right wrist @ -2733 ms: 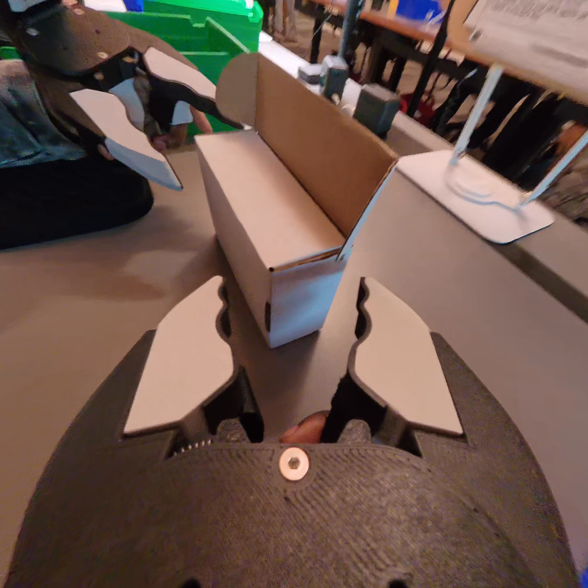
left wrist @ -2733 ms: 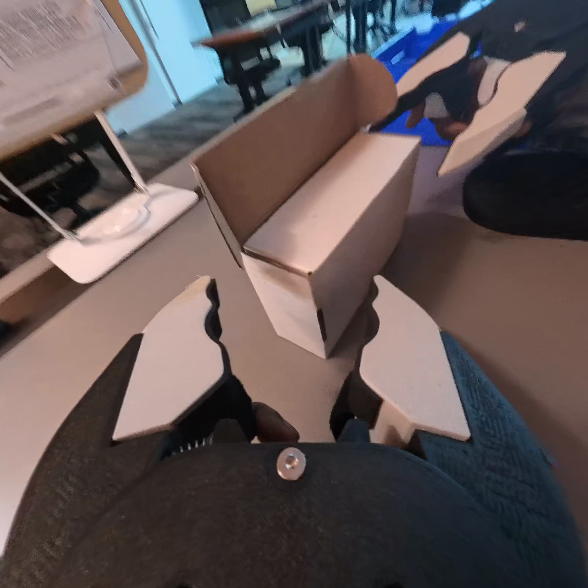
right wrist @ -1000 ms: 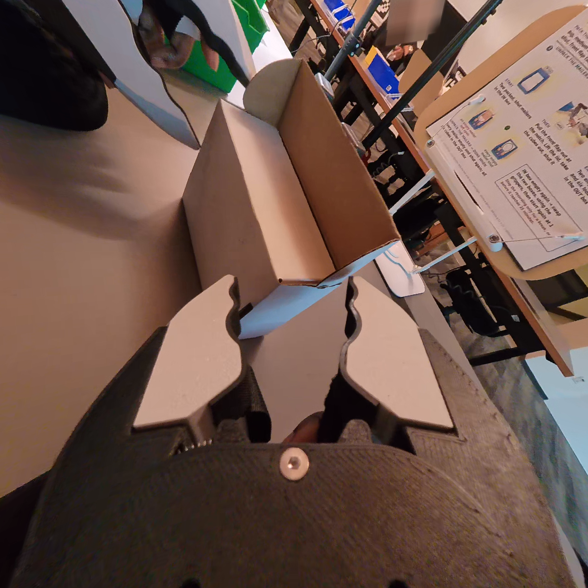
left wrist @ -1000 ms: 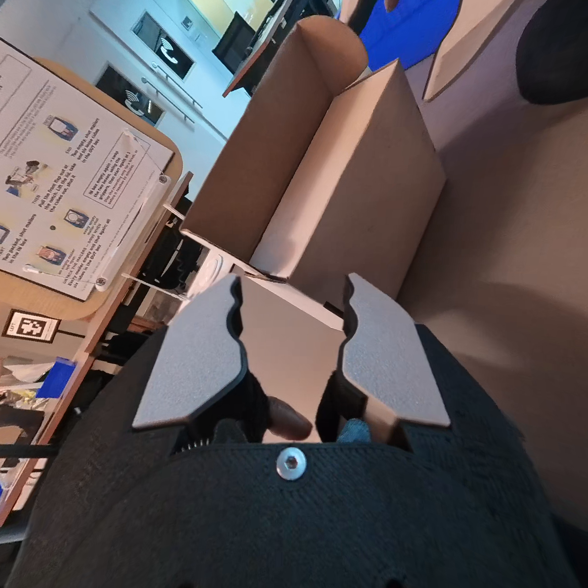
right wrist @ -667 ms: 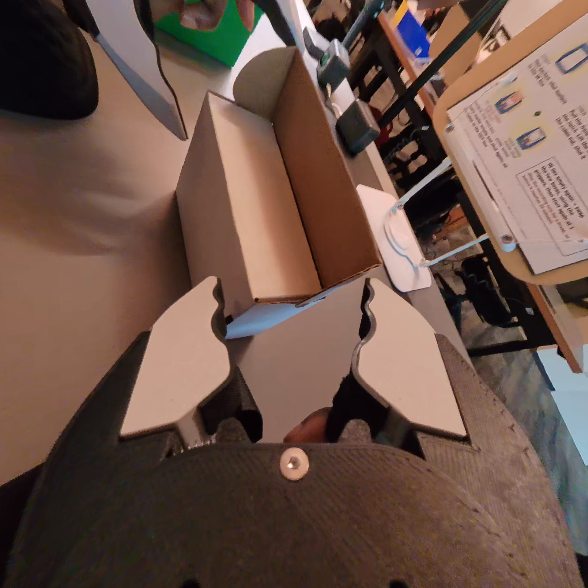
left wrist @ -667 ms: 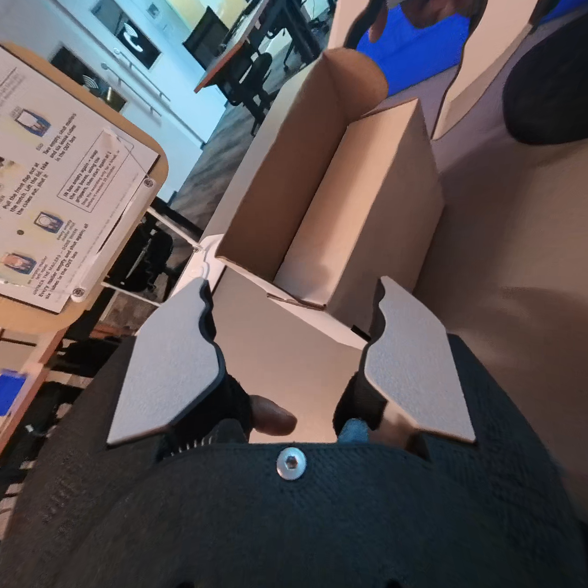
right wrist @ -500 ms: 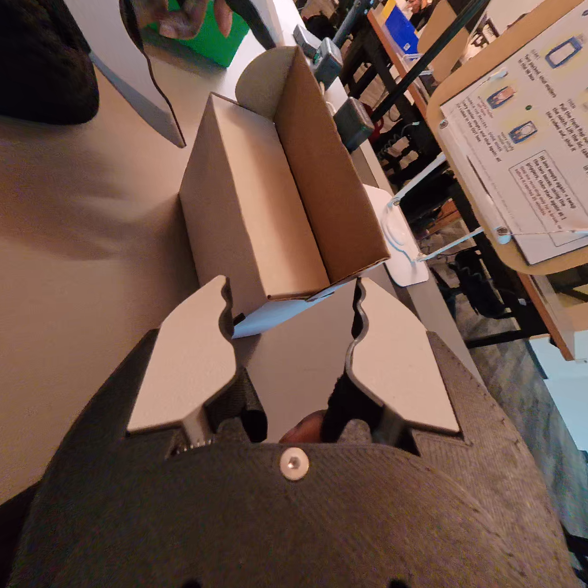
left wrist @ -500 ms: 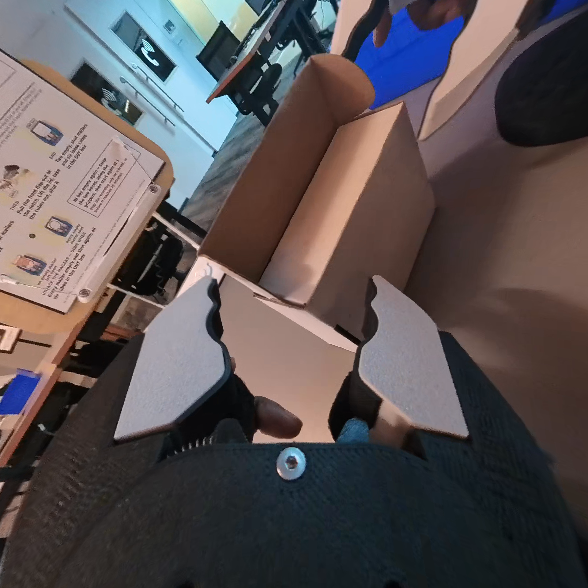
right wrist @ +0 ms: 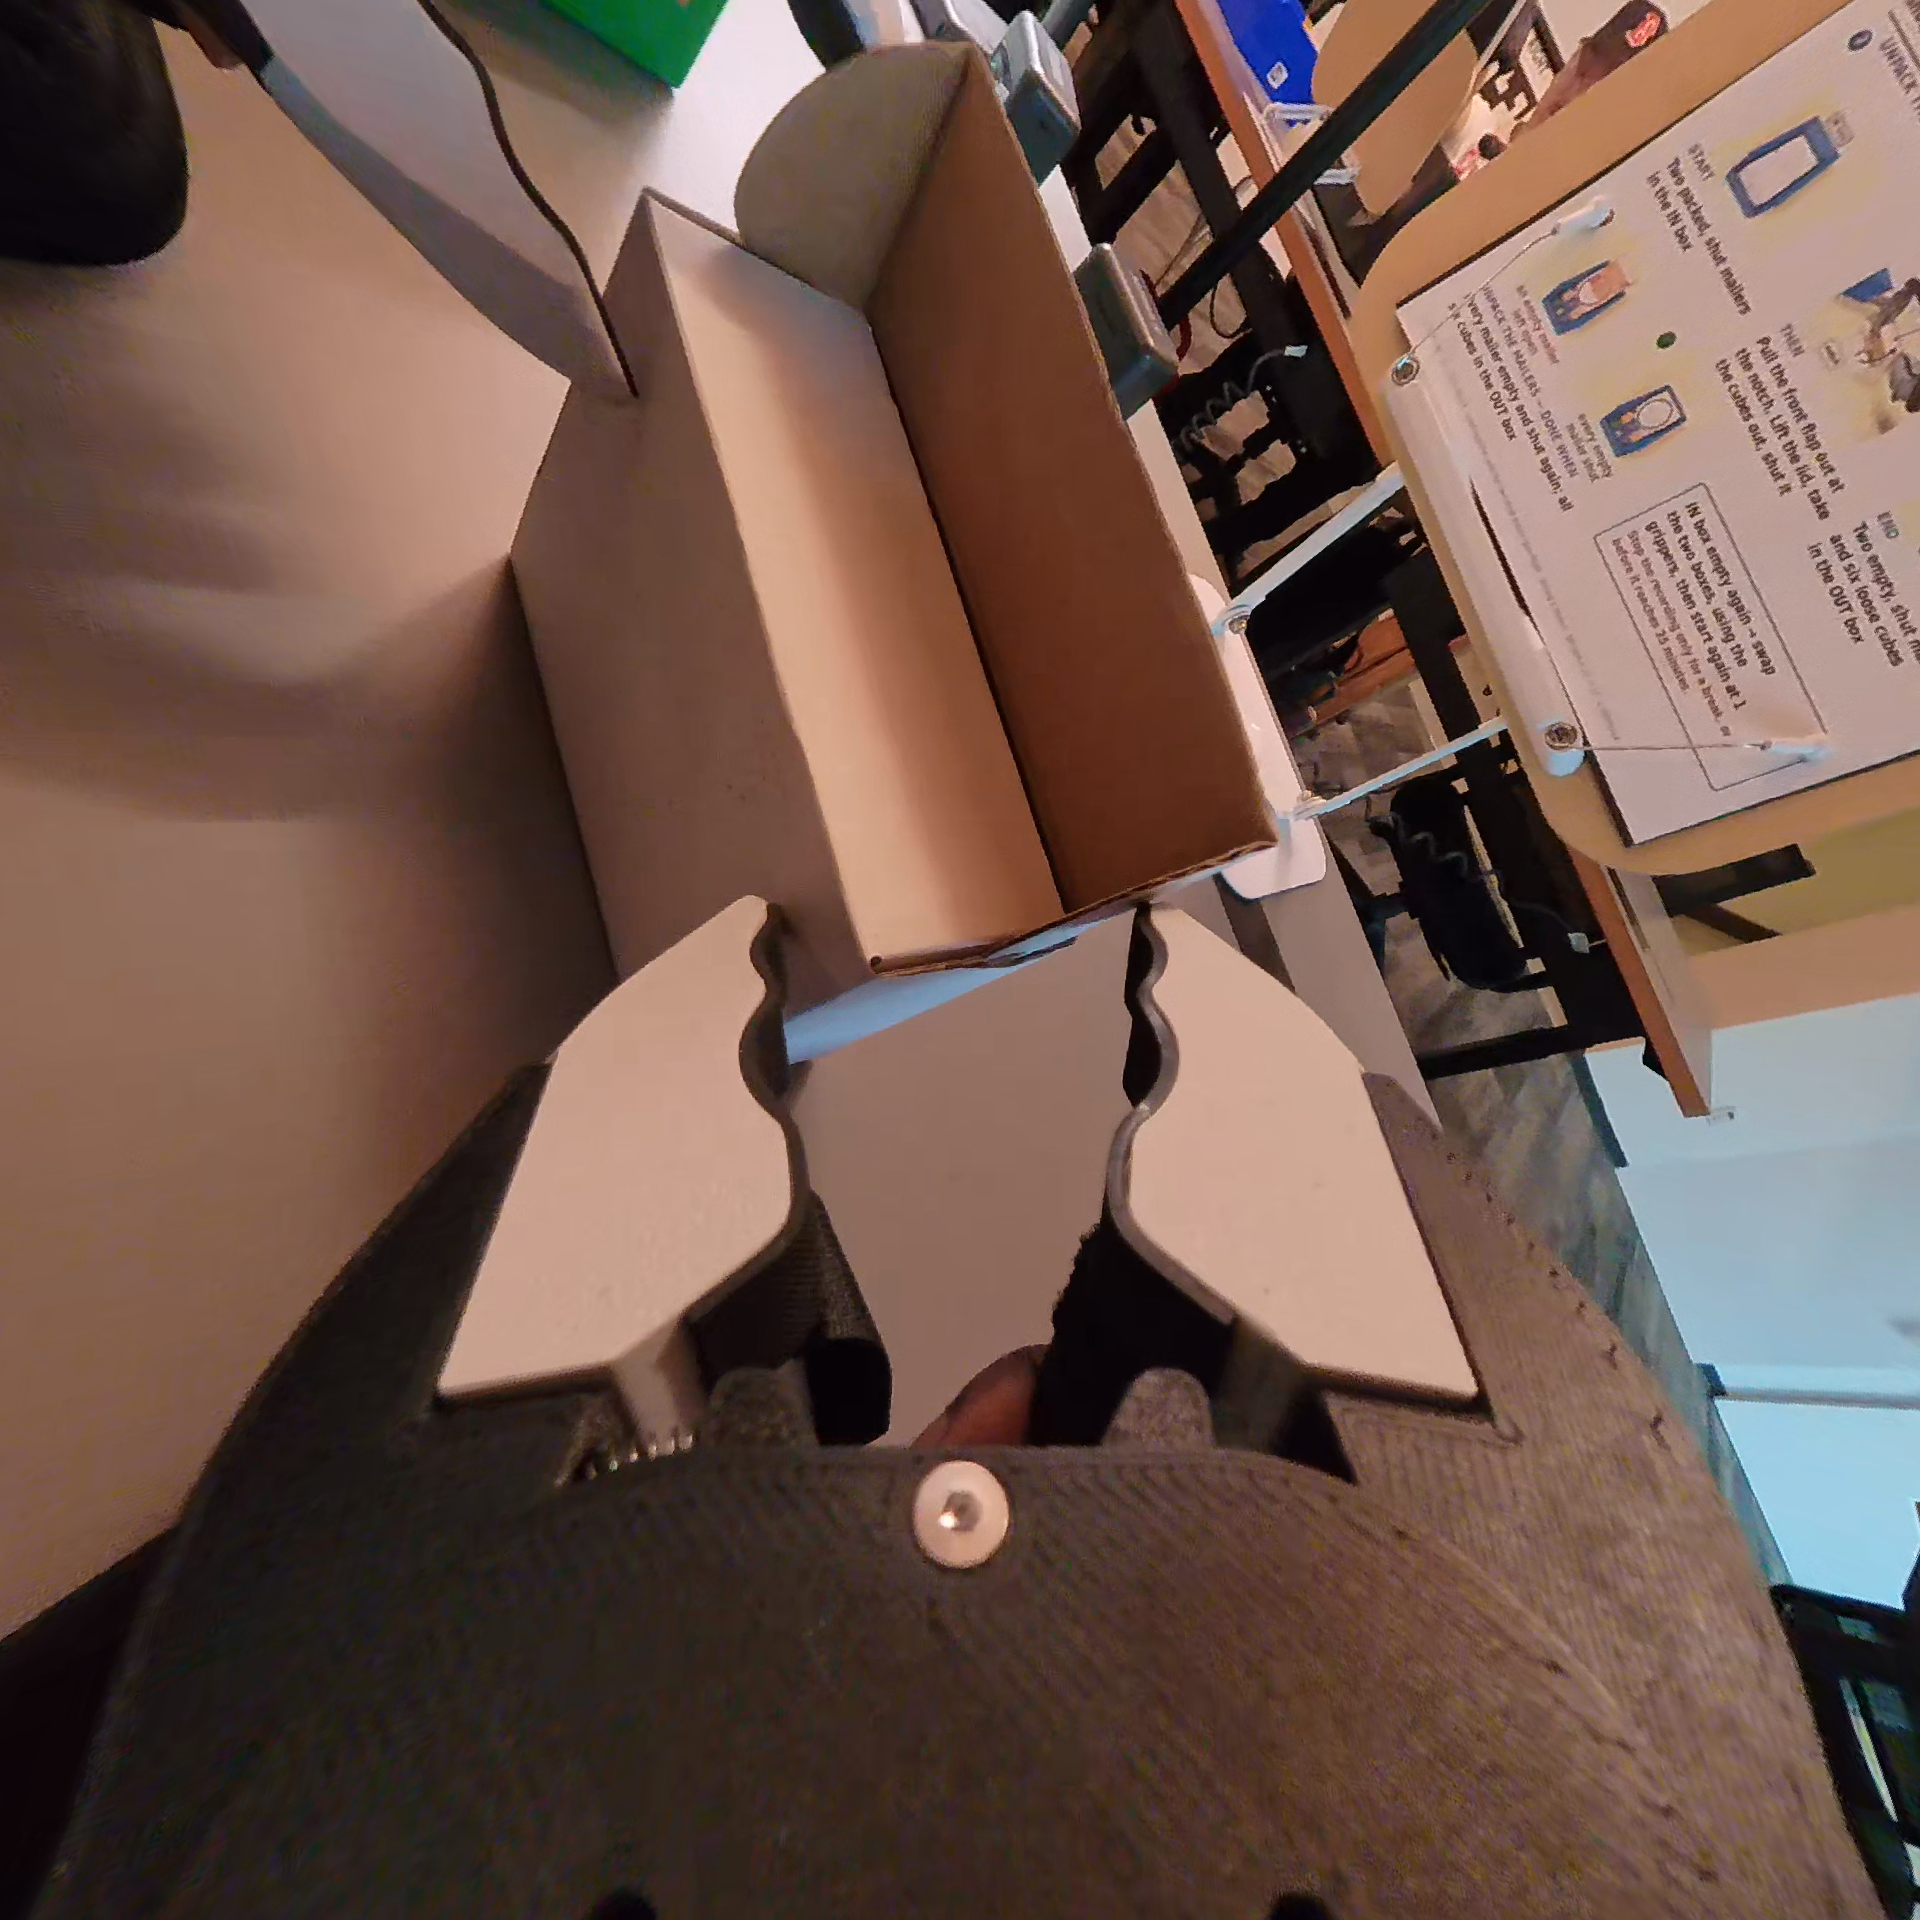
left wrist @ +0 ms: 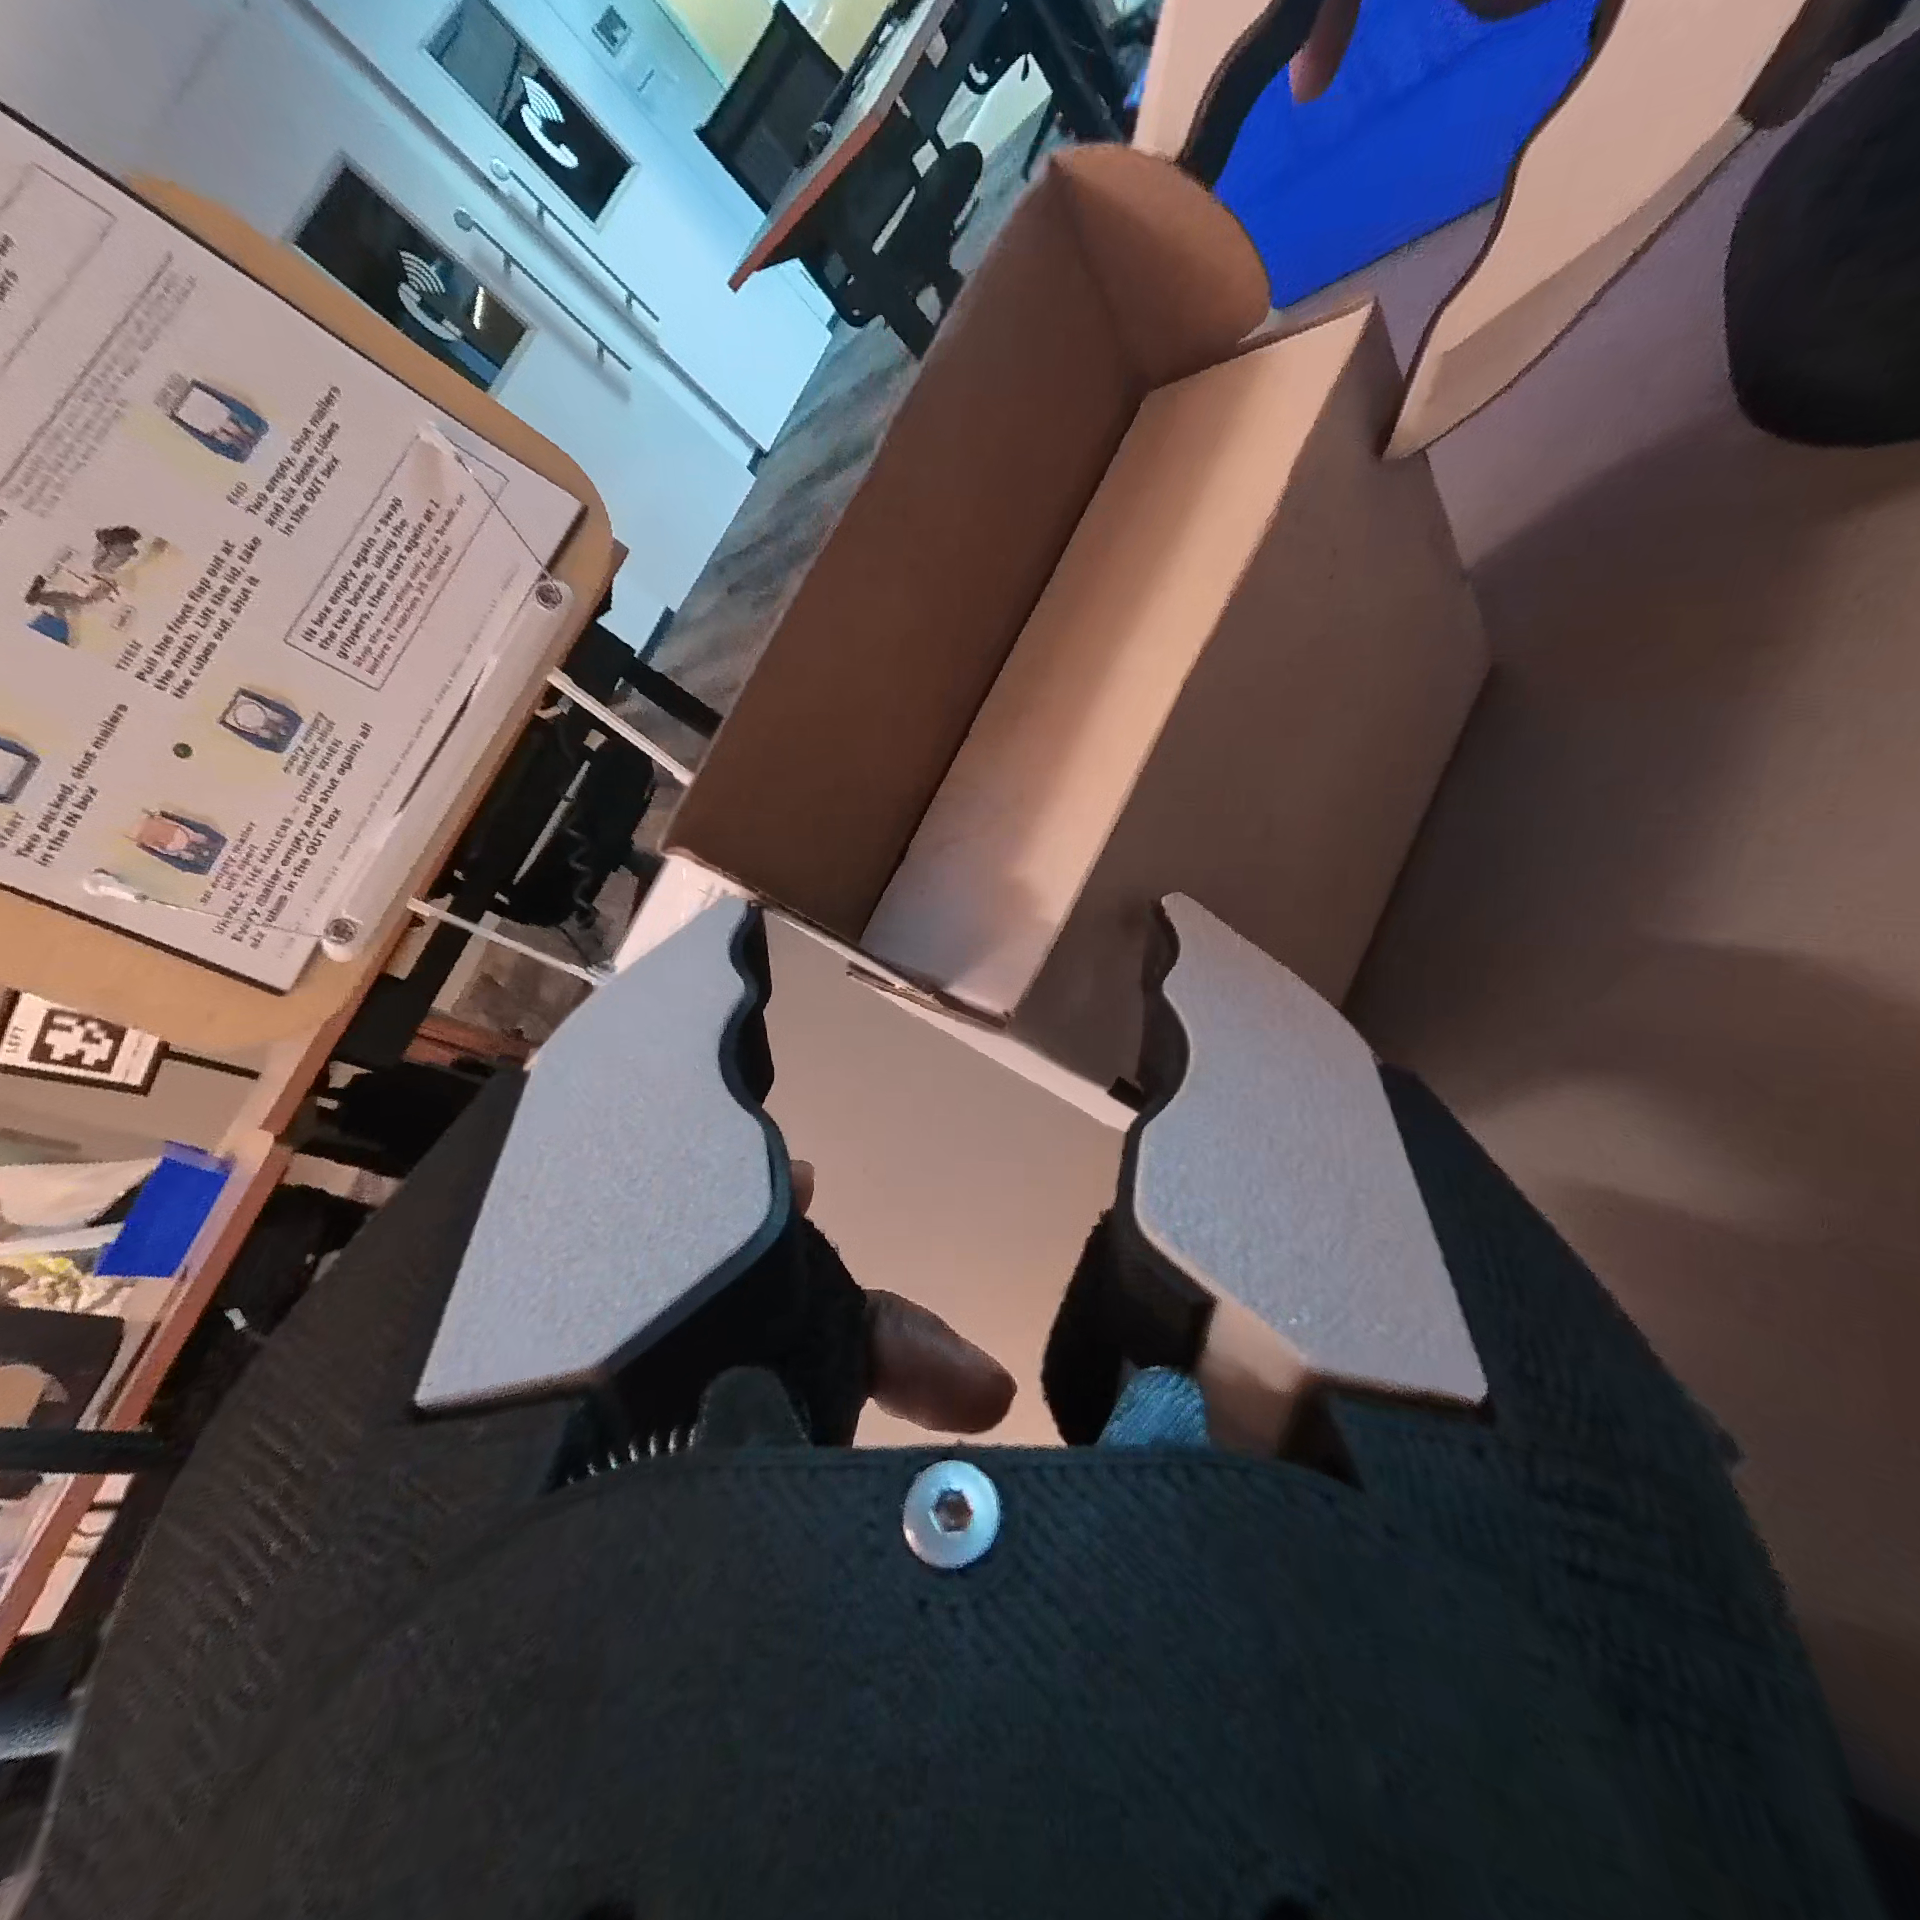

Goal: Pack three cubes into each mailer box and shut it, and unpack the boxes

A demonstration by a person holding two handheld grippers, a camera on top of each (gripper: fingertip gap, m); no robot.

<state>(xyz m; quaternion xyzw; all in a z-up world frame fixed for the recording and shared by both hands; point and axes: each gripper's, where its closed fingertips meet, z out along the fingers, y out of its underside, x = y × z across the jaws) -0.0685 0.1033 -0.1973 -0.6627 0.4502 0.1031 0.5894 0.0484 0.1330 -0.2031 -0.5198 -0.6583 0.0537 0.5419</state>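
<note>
The mailer box [left wrist: 1226,665] lies on the brown table [left wrist: 1662,935] with its long axis running straight away from each claw, so both views look down its length from opposite ends; its top panel looks folded down while one long flap [left wrist: 935,540] stands up along the side, on the left in the left wrist view and on the right in the right wrist view [right wrist: 1060,540], so it is not shut. The left claw [left wrist: 951,997] sits at one short end with its jaws apart, the box end just ahead of and between the tips, clamped on nothing. The right claw [right wrist: 951,977] sits at the opposite short end, jaws likewise apart and empty, one tip close to the box's near corner, though whether it touches cannot be told. Each claw is about equally near its own end. Judging from this, the next move depends on the standing flap: it has to swing across the long axis, toward the table side. No cubes are visible. Beyond the box stands an instruction board [left wrist: 239,644] on a stand
</note>
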